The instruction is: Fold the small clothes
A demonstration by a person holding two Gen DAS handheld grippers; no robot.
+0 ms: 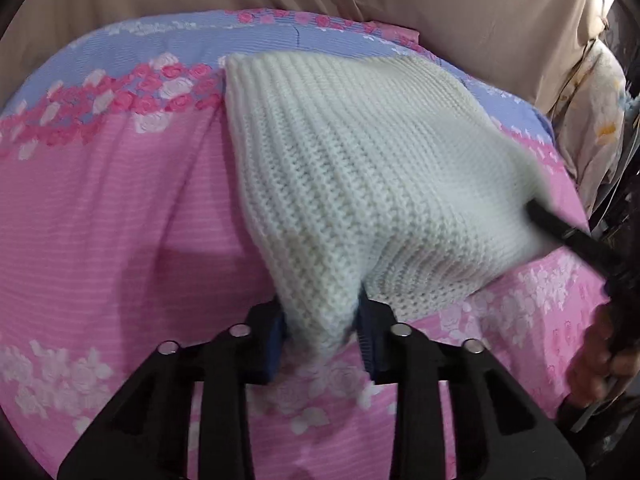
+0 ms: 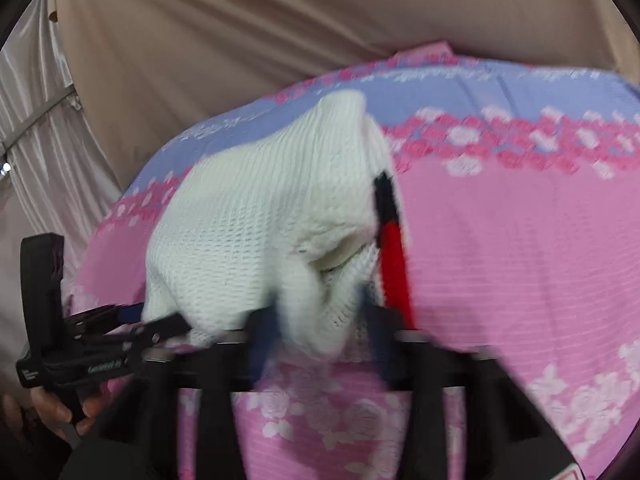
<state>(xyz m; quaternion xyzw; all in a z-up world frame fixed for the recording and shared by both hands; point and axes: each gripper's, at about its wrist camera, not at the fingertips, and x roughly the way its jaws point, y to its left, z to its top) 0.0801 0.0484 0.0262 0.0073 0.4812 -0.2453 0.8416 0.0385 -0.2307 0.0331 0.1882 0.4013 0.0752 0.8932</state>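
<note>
A small white knitted garment [image 1: 352,168] hangs lifted over the pink and blue flowered bedsheet [image 1: 100,208]. My left gripper [image 1: 322,344] is shut on its near corner, the knit pinched between the blue pads. My right gripper [image 2: 320,336] is shut on another edge of the same garment [image 2: 248,216]; a black and red striped trim [image 2: 394,252] shows on the garment's right side. In the left wrist view the right gripper's black finger [image 1: 560,232] meets the garment's right edge. In the right wrist view the left gripper [image 2: 132,320] holds the left corner.
A beige curtain [image 2: 280,20] hangs behind the bed. A pale flowered cloth [image 1: 596,112] lies at the bed's right edge. The person's hands [image 1: 600,364] hold the gripper handles.
</note>
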